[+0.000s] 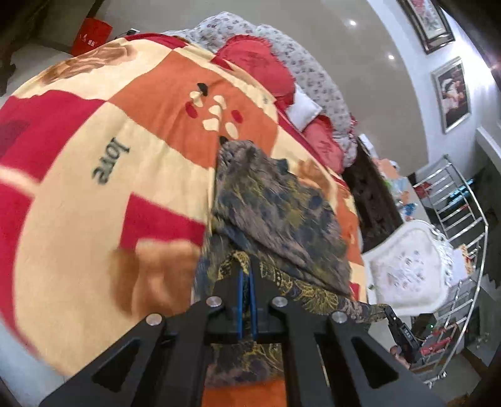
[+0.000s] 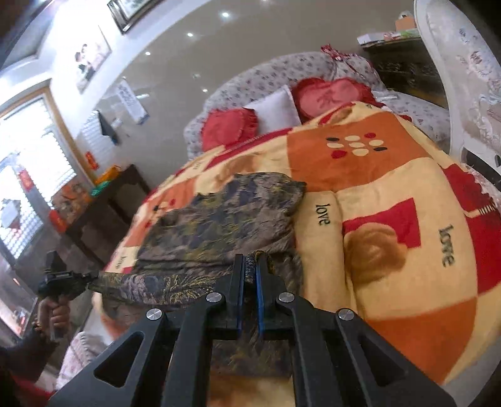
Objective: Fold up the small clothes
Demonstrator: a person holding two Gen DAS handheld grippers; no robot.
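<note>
Both views are bright and evenly lit. In the right wrist view daylight glares white through a window [image 2: 22, 175] at the left edge. Small ceiling spotlights [image 1: 353, 22] glint on the glossy wall. Motion blur smears the blanket [image 1: 94, 203], worst at the lower left of the left wrist view. Fisheye bending curves the edges, and the corners fall dark.

Left tongs [image 1: 245, 275]: jaws closed, blue pads pinching cloth [image 1: 281, 213], pointing downward. Right tongs [image 2: 250, 266]: jaws closed on the same cloth's edge, likewise angled down. Hand [image 2: 54, 316]: wrapped round the left tongs' grip, seen at the lower left of the right wrist view.
</note>
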